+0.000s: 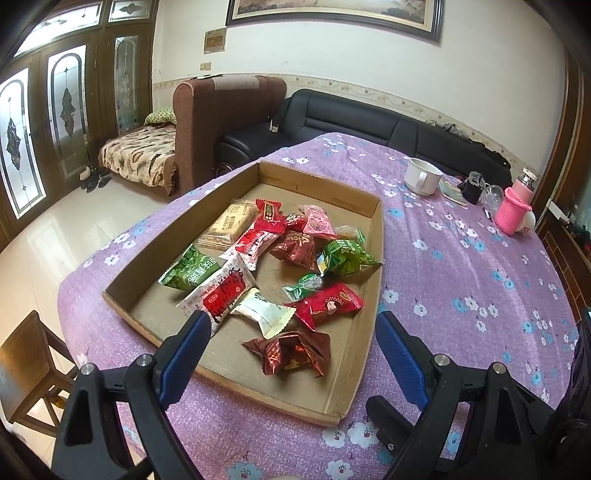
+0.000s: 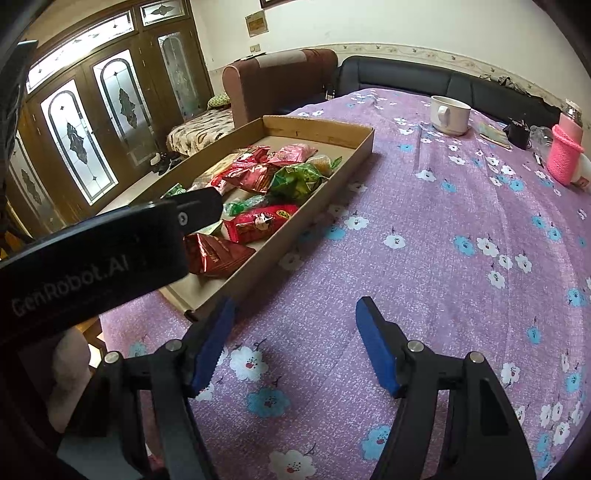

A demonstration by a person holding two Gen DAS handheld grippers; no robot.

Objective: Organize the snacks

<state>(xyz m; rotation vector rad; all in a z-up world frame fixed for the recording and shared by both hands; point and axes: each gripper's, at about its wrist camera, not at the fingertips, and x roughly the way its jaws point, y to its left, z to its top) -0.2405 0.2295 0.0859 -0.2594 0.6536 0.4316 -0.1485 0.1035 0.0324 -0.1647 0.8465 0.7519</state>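
Cardboard tray (image 1: 373,236) on the purple-clothed worktop (image 2: 443,229) holds all visible snacks (image 1: 280,258) in a loose, unsorted heap; none lie on the cloth. Left tongs (image 1: 291,325) hover released over the tray's near end, and right tongs (image 2: 295,314) hang released over bare cloth beside it. This fits either gathering finished or sorting pending; no further step can be determined.

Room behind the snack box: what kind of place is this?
Most likely a home living room: a black sofa, a framed picture on the wall, and a table under a flowered cloth with a white mug.
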